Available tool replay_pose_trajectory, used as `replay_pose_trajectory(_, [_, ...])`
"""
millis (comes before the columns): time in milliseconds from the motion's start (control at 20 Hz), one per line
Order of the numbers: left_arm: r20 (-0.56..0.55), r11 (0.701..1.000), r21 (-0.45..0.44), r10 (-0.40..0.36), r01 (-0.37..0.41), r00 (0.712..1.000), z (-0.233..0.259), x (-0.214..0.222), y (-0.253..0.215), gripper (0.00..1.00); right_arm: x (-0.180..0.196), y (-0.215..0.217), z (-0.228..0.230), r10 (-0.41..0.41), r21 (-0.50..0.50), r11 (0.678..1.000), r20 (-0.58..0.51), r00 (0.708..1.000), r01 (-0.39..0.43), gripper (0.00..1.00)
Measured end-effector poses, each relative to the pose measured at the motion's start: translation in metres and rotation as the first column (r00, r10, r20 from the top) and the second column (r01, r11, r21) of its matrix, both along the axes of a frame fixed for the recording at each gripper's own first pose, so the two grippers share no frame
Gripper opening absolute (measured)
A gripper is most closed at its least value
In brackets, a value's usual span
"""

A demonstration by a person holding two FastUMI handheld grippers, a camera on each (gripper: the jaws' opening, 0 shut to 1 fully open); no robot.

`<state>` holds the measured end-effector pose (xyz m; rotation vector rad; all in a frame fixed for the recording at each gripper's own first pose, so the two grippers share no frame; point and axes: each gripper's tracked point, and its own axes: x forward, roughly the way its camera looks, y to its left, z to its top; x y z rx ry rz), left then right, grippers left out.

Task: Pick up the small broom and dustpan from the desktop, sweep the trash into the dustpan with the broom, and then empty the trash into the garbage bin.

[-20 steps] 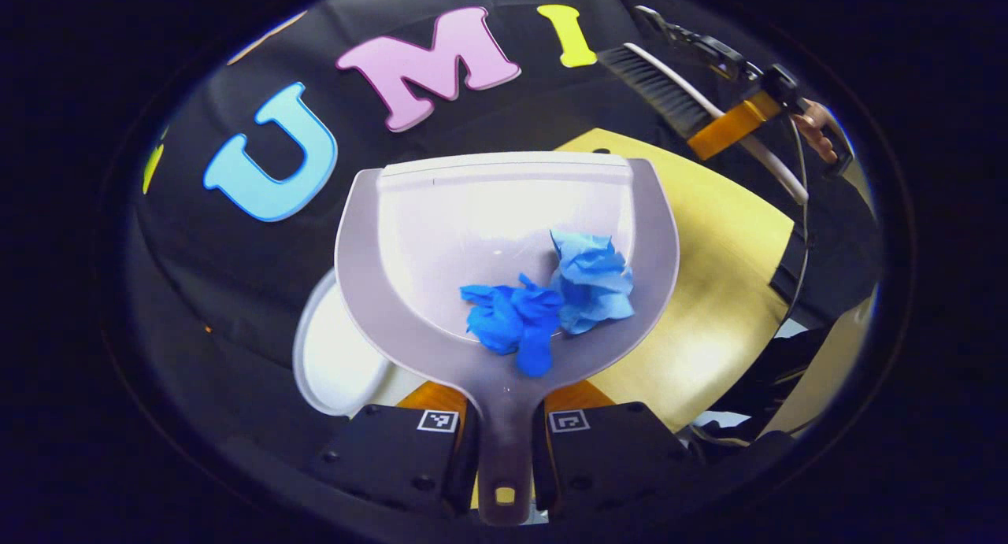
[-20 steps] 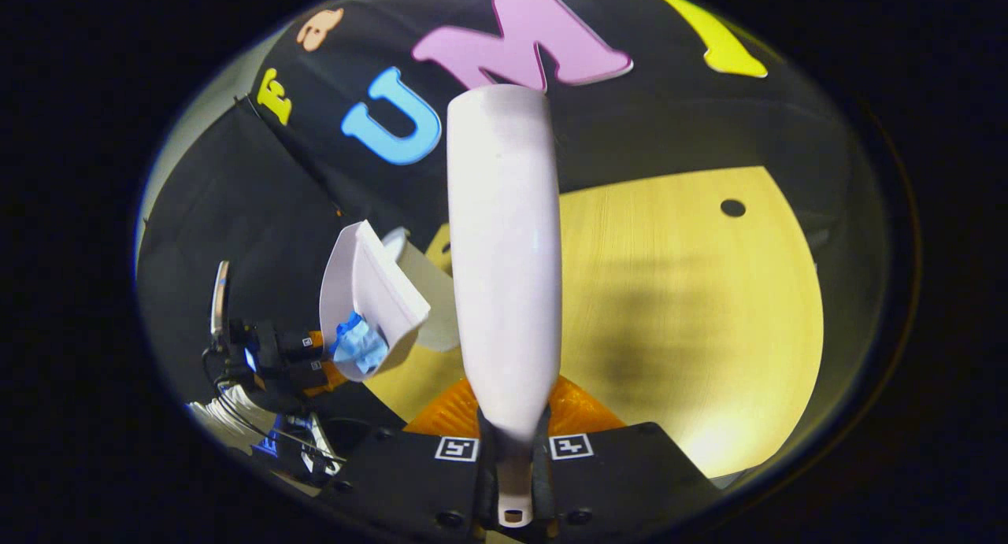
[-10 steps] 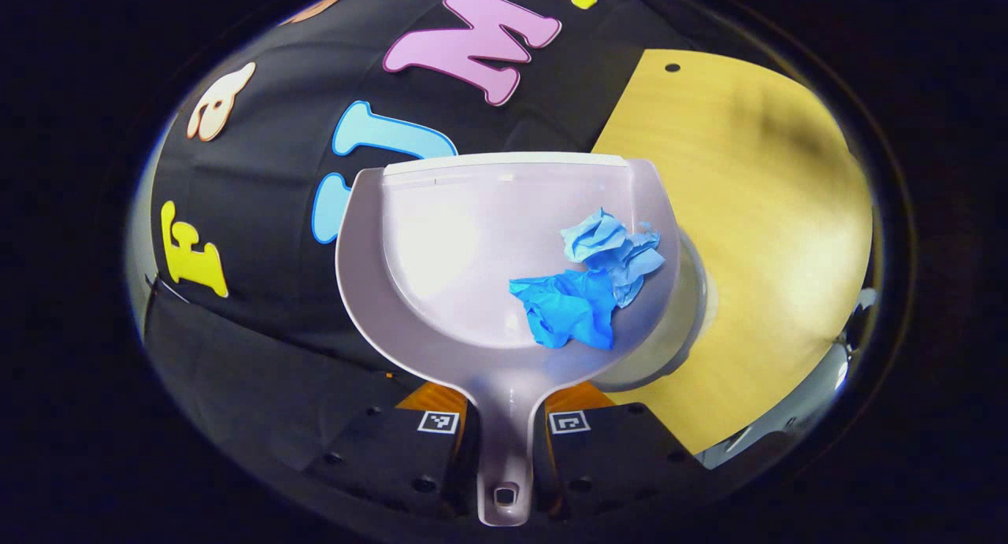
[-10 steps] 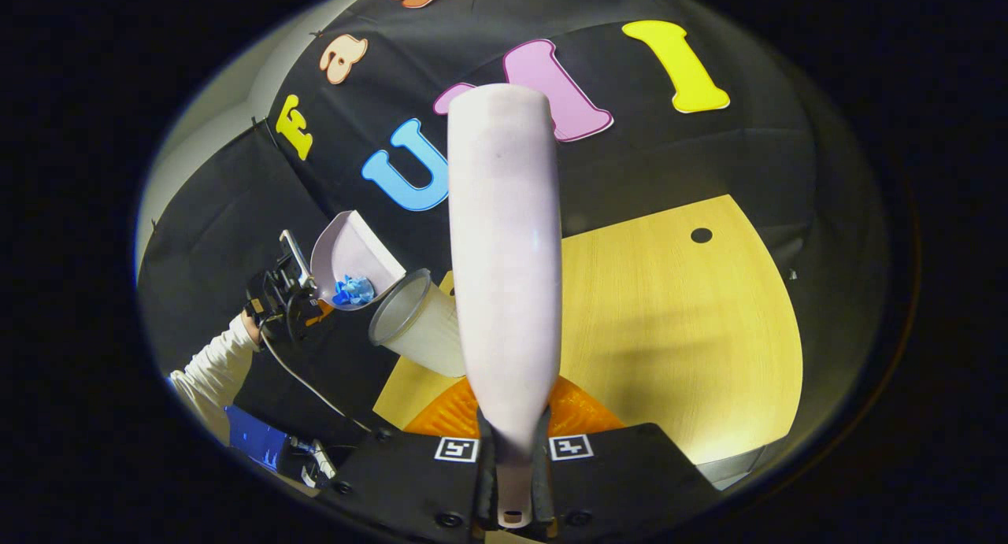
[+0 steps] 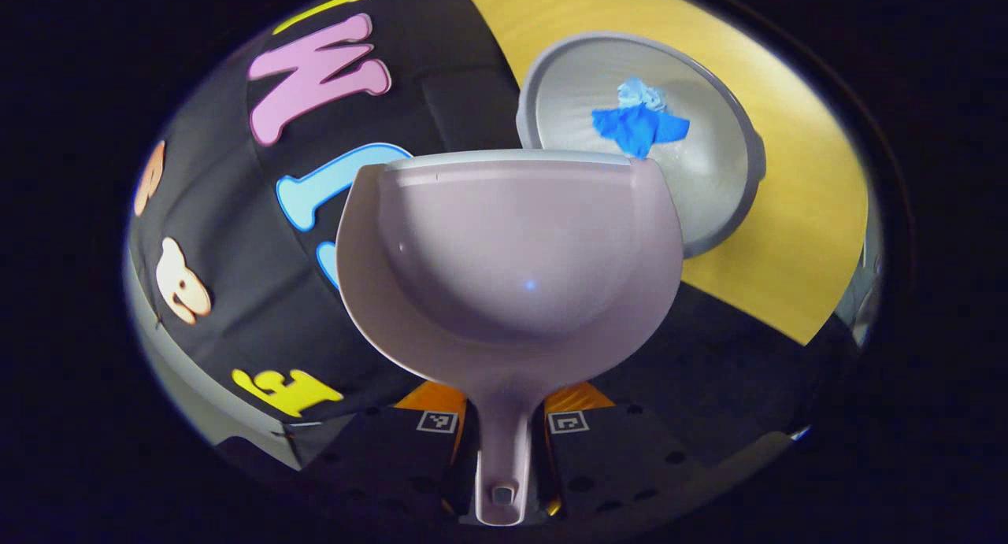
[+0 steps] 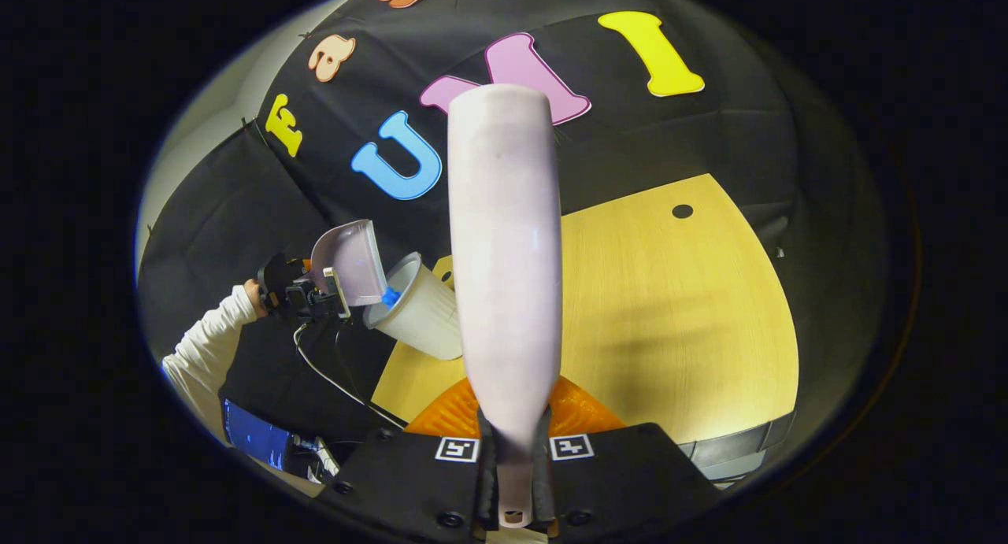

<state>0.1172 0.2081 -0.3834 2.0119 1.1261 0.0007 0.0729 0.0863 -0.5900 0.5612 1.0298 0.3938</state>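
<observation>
- The tabletop (image 6: 693, 316) is pale yellow wood with a small dark hole near its far edge; in the left gripper view it (image 5: 795, 237) runs behind and to the right of the bin.
- The garbage bin (image 5: 713, 213), a pale round tub, stands at the tabletop's near-left corner in the right gripper view (image 6: 421, 312); the left gripper view looks down into its open mouth.
- The dustpan (image 5: 512, 253), light pinkish plastic, is tipped with its front lip over the bin's rim; its scoop is bare. In the right gripper view it (image 6: 350, 260) leans mouth-first against the bin's opening.
- The small broom (image 6: 504, 253) points straight ahead from the right tool, its white back facing the camera, held over the tabletop and well apart from the bin.
- The left tool (image 5: 504, 434) is closed on the dustpan's handle, a finger pressing each side; the right gripper view shows it (image 6: 303, 292) in a hand with a white sleeve (image 6: 201, 359).
- The right tool (image 6: 512, 461) is clamped on the broom's handle, both fingers against it.
- The trash (image 5: 638, 123), crumpled blue pieces, lies inside the bin just past the dustpan's lip; a blue scrap (image 6: 390, 297) shows at the bin's mouth in the right gripper view.
</observation>
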Motion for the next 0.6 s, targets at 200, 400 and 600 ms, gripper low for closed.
replay_pose_trajectory(200, [0.02, 0.996, 0.039, -0.079, 0.078, 0.997, 0.009, 0.008, 0.005, 0.25, -0.008, 0.003, 0.0, 0.028, -0.003, 1.0, -0.007, 1.0, -0.028, 0.18])
replay_pose_trajectory(400, [0.145, 0.986, -0.165, 0.021, 0.003, 0.989, 0.002, 0.006, -0.005, 0.25, -0.011, 0.004, 0.001, 0.051, -0.025, 0.998, -0.001, 0.999, -0.051, 0.18])
replay_pose_trajectory(600, [0.297, 0.882, -0.47, 0.188, -0.029, 0.936, 0.023, 0.005, -0.047, 0.25, 0.002, 0.011, 0.02, 0.05, -0.028, 0.998, 0.036, 0.998, -0.049, 0.18])
